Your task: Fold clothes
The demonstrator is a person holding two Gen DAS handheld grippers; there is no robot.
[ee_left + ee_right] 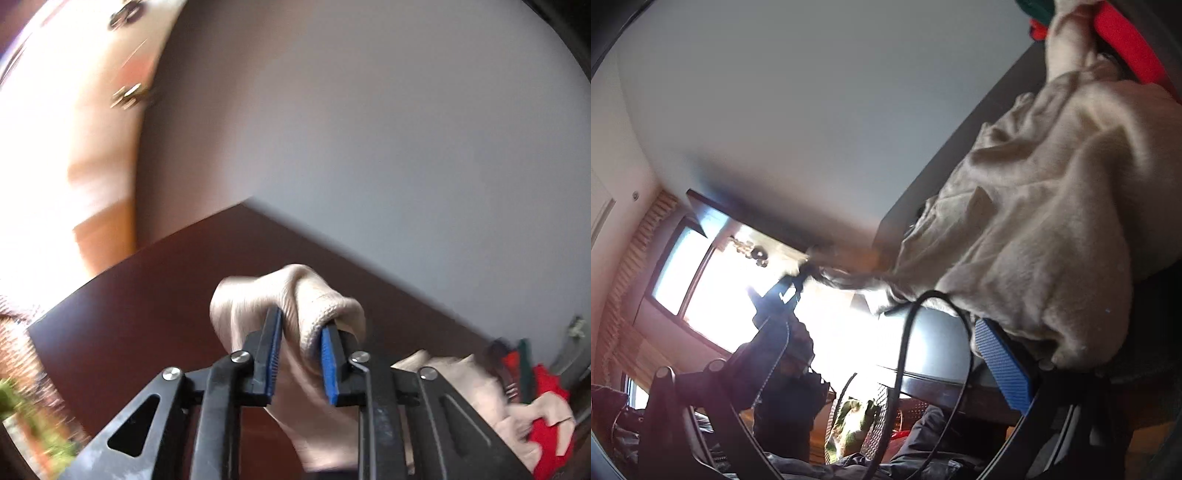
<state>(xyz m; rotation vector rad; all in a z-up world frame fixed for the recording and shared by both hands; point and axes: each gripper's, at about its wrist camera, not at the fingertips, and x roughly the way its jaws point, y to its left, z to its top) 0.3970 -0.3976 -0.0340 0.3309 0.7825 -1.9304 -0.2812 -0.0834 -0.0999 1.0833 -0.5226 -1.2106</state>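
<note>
Left gripper (301, 350): its blue-padded fingers (272, 354) are nearly closed, pinching a bunched fold of the beige garment (291, 295), which wraps over both tips above the dark bench (147, 314). Right of the fingers lies a red cloth (546, 413). Right gripper (1015, 365): one blue finger (1001, 365) shows, the garment draped over it; whether it grips, I cannot tell.

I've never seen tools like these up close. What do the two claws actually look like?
The left claw has matte black angular linkage arms with triangular cut-outs, round silver rivets and ribbed bright blue rubber pads lining its fingers. The right claw shows the same ribbed blue pad on a black frame, with a thin black looping cable nearby.
</note>
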